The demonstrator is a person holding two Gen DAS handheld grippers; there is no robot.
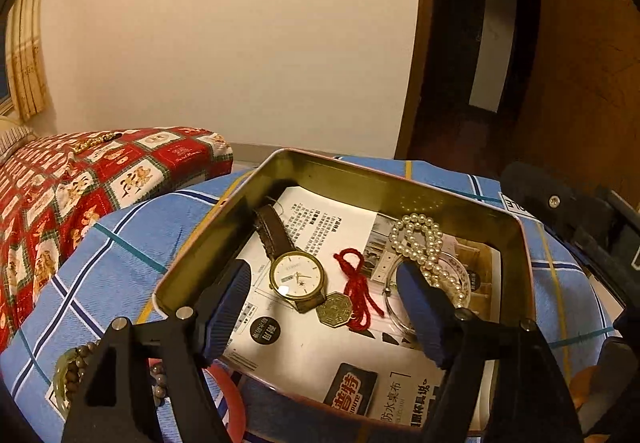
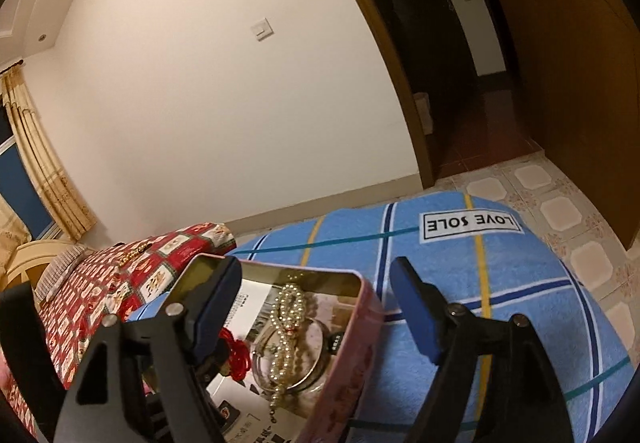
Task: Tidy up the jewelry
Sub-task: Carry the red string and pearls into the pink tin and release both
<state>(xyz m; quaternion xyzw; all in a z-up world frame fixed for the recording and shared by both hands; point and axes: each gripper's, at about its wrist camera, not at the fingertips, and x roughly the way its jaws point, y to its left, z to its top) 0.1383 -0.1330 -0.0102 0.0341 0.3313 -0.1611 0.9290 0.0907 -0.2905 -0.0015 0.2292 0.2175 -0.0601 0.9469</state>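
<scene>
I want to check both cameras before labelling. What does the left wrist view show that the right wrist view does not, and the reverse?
Only the left wrist view shows the watch, the octagonal pendant and the brown beads outside the tin.
Only the right wrist view shows the LOVE SOLE label whole, the tiled floor and the tin's pink outside.
Both show the tin, pearls, red cord, bangle, blue cloth and red quilt.

my right hand-held gripper (image 2: 320, 317) is spread wide over the pink tin's (image 2: 352, 359) right wall, pearl strand (image 2: 286, 327) and red cord (image 2: 236, 357) sitting inside, nothing pinched.
</scene>
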